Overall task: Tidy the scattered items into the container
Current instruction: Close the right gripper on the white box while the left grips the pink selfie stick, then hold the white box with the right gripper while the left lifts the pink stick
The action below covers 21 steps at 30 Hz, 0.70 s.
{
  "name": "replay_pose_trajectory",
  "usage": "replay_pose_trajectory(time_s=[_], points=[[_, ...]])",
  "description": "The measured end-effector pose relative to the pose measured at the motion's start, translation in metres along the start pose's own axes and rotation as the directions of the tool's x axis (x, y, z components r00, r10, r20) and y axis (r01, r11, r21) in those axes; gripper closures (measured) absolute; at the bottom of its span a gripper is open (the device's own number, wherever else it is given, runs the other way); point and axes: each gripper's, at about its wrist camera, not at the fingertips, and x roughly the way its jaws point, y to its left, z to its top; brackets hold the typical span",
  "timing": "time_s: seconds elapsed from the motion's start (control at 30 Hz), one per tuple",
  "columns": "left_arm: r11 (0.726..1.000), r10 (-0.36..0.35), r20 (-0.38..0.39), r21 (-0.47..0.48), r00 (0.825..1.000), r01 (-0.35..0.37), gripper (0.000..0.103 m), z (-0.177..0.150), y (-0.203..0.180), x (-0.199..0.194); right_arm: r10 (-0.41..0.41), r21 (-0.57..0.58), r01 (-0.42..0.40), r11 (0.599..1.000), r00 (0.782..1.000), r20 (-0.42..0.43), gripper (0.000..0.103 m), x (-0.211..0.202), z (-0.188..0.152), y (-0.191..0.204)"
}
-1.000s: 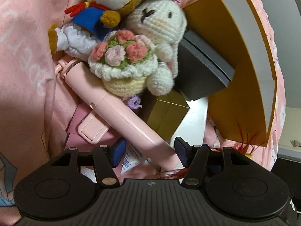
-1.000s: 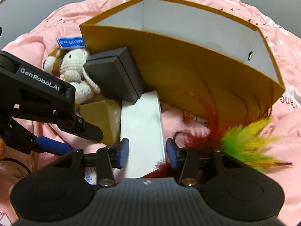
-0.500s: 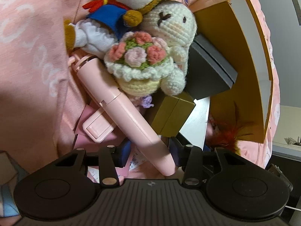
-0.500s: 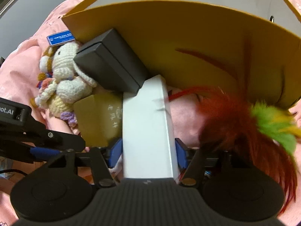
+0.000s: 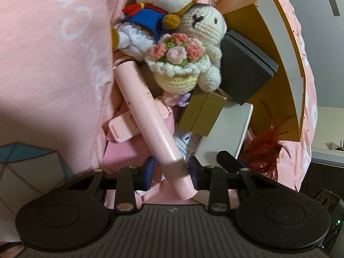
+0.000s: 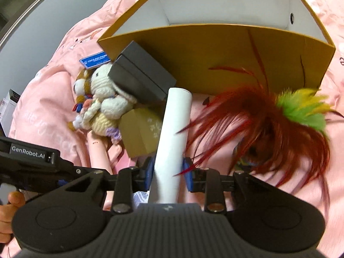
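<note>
Pink bedding (image 6: 290, 193) on a bed, grey wall behind. My left gripper (image 5: 171, 169) has its fingers closing round the near end of a pink stick (image 5: 150, 129); the right pad looks to touch it, the left pad's contact I cannot tell. My right gripper (image 6: 168, 172) fingers are closing on a white box (image 6: 172, 142), pads right at its sides, near end tucked under the gripper body.

Stick: stiff, smooth plastic, probably light but long, so taken at the end it will lever and may slip; the far end is pinned under a crochet bunny (image 5: 193, 53) and a plush fox (image 5: 161, 4). White box: rigid cardboard, light, slick faces; squeeze the flat sides.

Container: an orange cardboard box (image 6: 225, 49) just behind the pile, open top, looks empty where visible. A dark grey box (image 6: 142, 75) leans on it, a gold box (image 6: 142, 133) beside.

Red and green feathers (image 6: 268, 129) are blurred; the handle is hidden. A blue-print item under the stick is mostly covered.
</note>
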Motion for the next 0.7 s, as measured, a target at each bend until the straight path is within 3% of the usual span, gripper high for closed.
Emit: replay_pose_trajectory(time_s=[0.27, 0.43, 0.57, 0.7], points=[[1.0, -0.013, -0.009, -0.021, 1.0, 0.012, 0.065, 0.001, -0.004, 0.007, -0.075, -0.017, 0.075, 0.997, 0.997, 0.016, 0.069, 0.011, -0.014, 0.02], [0.999, 0.006, 0.002, -0.036, 1.0, -0.006, 0.052, 0.004, -0.005, 0.009, -0.071, -0.012, 0.072, 0.997, 0.997, 0.009, 0.065, 0.024, -0.012, 0.02], [0.998, 0.063, 0.059, -0.024, 0.996, -0.062, 0.053, 0.008, -0.014, 0.014, -0.072, -0.012, 0.072, 0.997, 0.997, -0.004, 0.063, 0.034, -0.012, 0.018], [0.997, 0.077, 0.082, -0.003, 0.994, -0.077, 0.058, 0.009, -0.019, 0.018, -0.066, 0.003, 0.067, 0.998, 0.998, -0.016, 0.062, 0.042, -0.013, 0.011]])
